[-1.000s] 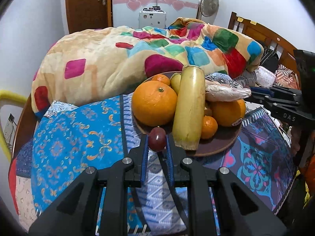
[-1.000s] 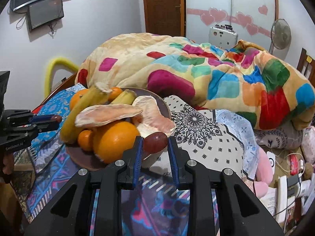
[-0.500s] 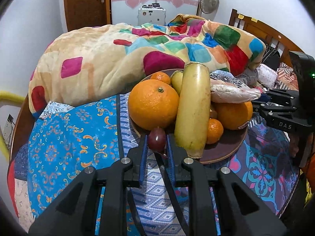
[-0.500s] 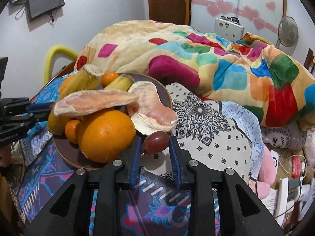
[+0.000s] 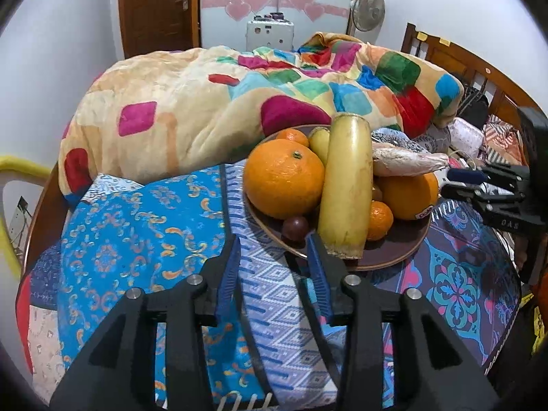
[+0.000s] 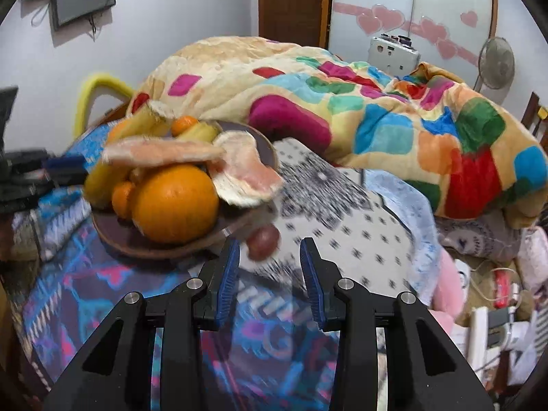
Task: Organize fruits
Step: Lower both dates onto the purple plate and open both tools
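Even indoor light; right-view motion blur

Wooden door point(image 5: 157, 7) behind a quilt-heaped bed point(image 5: 239, 102).

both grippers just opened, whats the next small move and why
Probably draw the left gripper straight back: its grape already sits on the plate, jaws open. The right gripper's grape looks blurred off the rim, so it may need regrasping.

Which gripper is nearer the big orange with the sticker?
Right. The right gripper is open just beside the plate edge where that orange sits; the left gripper is at the opposite edge, past the banana.
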The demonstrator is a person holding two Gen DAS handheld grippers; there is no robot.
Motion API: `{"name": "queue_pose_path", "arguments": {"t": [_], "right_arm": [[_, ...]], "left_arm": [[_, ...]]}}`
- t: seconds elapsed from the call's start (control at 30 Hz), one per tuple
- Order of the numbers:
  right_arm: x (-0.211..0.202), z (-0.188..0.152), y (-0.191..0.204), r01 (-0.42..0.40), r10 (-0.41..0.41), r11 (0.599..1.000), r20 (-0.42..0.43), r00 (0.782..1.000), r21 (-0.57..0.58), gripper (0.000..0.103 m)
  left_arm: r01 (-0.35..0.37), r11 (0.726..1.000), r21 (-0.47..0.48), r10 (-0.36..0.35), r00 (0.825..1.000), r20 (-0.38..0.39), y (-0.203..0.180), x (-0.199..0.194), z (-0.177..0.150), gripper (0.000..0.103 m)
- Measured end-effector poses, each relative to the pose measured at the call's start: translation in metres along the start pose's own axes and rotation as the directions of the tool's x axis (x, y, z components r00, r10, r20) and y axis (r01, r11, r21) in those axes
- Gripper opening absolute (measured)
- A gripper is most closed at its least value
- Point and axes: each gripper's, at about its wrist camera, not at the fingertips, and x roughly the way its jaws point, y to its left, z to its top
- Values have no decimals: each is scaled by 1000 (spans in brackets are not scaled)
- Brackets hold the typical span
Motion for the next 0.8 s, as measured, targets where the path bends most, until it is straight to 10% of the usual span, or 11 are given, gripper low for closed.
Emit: {"name": "queue_pose_path", "arguments": {"t": [0.8], "right_arm": [[18, 20, 8, 0, 0, 1000, -28, 1000, 0, 21]], "left_arm": [[-19, 999, 33, 18, 999, 40, -7, -18, -17, 50]]}}
